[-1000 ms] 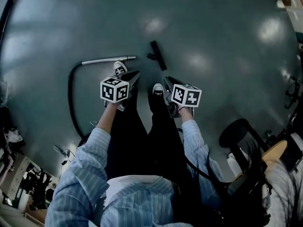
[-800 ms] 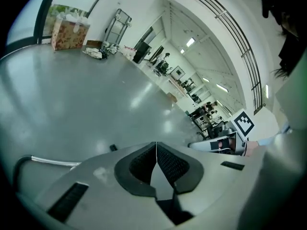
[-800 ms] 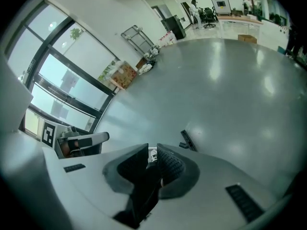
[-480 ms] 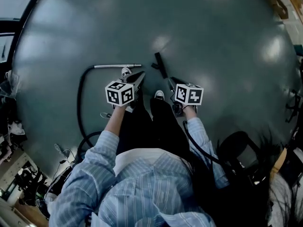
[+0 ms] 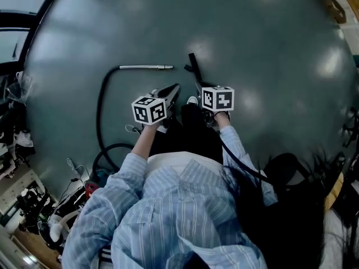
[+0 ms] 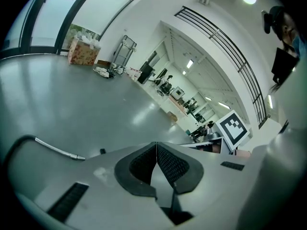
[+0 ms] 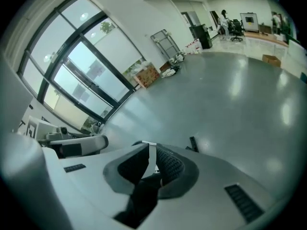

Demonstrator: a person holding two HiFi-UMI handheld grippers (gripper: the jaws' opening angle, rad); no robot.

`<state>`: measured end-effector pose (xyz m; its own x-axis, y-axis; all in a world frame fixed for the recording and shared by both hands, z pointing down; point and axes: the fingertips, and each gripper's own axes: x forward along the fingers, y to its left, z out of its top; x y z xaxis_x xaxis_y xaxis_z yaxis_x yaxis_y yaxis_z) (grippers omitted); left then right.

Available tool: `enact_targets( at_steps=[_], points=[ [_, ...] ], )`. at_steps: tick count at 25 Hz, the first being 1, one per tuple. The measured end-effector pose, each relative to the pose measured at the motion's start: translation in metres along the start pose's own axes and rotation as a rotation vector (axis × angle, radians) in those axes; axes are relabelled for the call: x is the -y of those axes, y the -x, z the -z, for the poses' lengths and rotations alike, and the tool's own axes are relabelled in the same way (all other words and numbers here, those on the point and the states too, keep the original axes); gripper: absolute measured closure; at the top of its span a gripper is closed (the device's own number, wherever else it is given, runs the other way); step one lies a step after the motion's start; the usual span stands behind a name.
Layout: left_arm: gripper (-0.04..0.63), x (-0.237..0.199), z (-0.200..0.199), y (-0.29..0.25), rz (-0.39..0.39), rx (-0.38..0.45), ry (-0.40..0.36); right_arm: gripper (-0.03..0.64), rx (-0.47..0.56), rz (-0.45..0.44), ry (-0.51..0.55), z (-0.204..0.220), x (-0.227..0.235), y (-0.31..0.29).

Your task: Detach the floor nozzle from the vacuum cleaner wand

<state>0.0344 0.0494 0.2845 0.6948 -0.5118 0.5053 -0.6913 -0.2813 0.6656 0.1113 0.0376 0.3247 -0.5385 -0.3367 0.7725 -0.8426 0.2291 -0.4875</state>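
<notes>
The silver vacuum wand lies on the grey floor, its black hose curving back toward me on the left. The black floor nozzle lies apart from the wand, a short gap to the right of its tip. My left gripper hangs shut and empty above the floor, nearer me than the wand. My right gripper is shut and empty too, just on my side of the nozzle. The left gripper view shows its pads closed and the wand beyond. The right gripper looks past its closed jaws at the nozzle.
My legs and shoes stand directly under the grippers. Cables and clutter lie at the lower left. A dark chair sits lower right. A cardboard box is at the far right edge; windows line one wall.
Both grippers have risen away from the floor, and the head view has pulled higher. The wand and nozzle stay apart on the floor, now looking smaller.
</notes>
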Motion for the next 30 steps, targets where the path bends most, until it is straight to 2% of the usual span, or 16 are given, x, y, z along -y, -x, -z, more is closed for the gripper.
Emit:
enact_targets(
  at_steps=[3, 6, 10, 13, 17, 22, 26, 30],
  points=[
    [0.586, -0.002, -0.004, 0.023, -0.023, 0.058, 0.024, 0.566, -0.035, -0.015, 0.077, 0.011, -0.017, 0.005],
    [0.586, -0.010, -0.007, 0.052, -0.046, 0.123, 0.053, 0.566, -0.051, -0.030, 0.105, 0.021, -0.035, 0.006],
    [0.586, -0.022, 0.010, 0.099, -0.088, 0.165, 0.056, 0.566, -0.059, -0.048, 0.157, 0.036, -0.066, 0.007],
    [0.586, -0.030, 0.025, 0.139, -0.108, 0.163, 0.029, 0.566, -0.053, -0.046, 0.199, 0.040, -0.096, 0.006],
    [0.586, -0.034, 0.051, 0.189, -0.113, 0.139, -0.058, 0.566, -0.028, -0.027, 0.205, 0.055, -0.134, 0.009],
    [0.586, -0.045, 0.094, 0.249, -0.103, 0.116, -0.136, 0.566, -0.014, -0.007, 0.192, 0.104, -0.184, 0.013],
    [0.586, -0.052, 0.126, 0.291, -0.084, 0.145, -0.110, 0.566, 0.012, 0.022, 0.170, 0.153, -0.215, 0.023],
    [0.586, -0.061, 0.146, 0.312, -0.062, 0.182, -0.071, 0.566, 0.039, 0.062, 0.178, 0.193, -0.223, 0.034]
  ],
)
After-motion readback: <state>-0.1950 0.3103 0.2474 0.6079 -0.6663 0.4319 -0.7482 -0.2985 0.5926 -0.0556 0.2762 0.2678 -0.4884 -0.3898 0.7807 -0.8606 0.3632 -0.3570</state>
